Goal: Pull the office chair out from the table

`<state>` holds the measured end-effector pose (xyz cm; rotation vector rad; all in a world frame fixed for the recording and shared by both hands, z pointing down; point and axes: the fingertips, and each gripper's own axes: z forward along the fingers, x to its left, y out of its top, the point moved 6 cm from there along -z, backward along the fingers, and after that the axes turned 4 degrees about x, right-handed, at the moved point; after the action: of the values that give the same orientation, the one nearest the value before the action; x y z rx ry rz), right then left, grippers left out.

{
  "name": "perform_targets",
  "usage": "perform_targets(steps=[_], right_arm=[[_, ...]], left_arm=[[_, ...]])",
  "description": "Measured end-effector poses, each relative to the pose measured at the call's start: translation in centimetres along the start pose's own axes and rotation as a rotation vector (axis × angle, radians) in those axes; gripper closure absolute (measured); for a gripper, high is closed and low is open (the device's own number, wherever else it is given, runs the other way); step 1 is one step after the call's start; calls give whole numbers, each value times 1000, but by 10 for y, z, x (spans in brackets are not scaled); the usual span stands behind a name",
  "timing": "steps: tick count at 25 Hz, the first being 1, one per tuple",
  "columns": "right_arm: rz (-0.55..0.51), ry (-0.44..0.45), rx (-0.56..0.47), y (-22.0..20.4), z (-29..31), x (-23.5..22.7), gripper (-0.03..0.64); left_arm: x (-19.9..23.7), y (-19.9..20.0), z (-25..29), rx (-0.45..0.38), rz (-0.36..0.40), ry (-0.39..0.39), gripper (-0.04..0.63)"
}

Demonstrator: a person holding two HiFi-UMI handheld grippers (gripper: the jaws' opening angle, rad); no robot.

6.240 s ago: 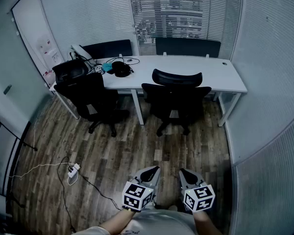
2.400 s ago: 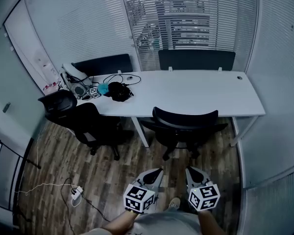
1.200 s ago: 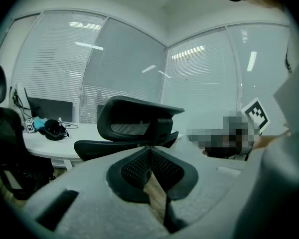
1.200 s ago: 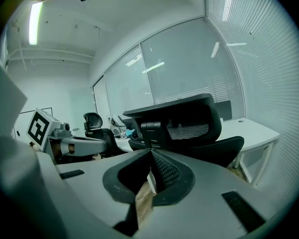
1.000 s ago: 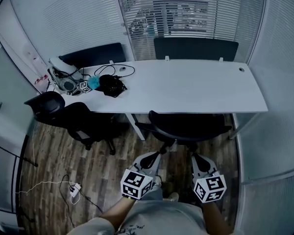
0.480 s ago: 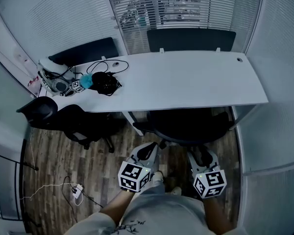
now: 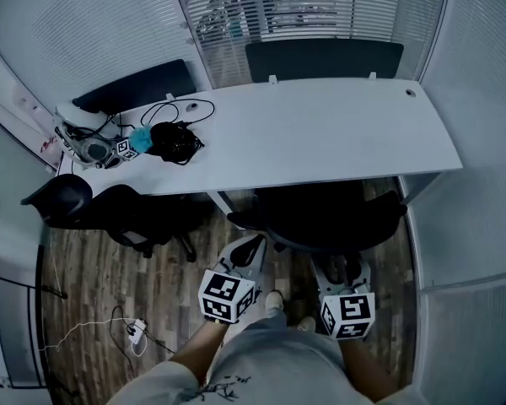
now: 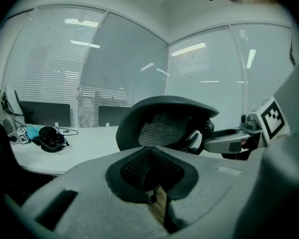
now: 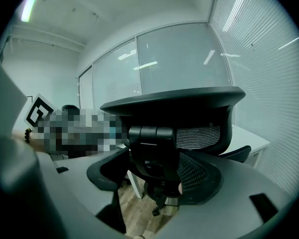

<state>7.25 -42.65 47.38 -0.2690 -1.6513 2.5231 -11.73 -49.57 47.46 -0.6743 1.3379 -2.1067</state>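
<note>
Right gripper view, right hand-held gripper (image 9: 157, 180) opening around office chair (image 9: 175, 107), left hand-held gripper (image 8: 152, 177) closed, empty.

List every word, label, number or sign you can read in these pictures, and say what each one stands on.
No word or number can be read anywhere in these views.
Left marker cube and right marker cube: black-and-white square patterns, no letters.
Small cube on the table: the same kind of pattern, too small to make out.
Shirt print: too blurred to read.
</note>
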Motion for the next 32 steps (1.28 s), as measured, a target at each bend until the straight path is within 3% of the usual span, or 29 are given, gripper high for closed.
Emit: perform_targets(steps=[8,13,19,24,29,32], right_arm=[[-13,-44,-9,2,3,-3,360],[-4,-90,-23,4,0,-10,359],[8,-132,-22,4,1,-19,357],[12,-155,-14,3,3,-26,353],[15,-163,-12,2,1,-25,353],[17,-161,-7,2,0,-25,353]], left_arm=[[25,8,12,-5,14,2,578],[39,24,24,-13,75,-13,495],[45,41,48,11,153,-108,440],[44,42,55,31,169,-214,433],[41,44,54,51,287,-261,433],[40,48,53,71,333,-314,390]])
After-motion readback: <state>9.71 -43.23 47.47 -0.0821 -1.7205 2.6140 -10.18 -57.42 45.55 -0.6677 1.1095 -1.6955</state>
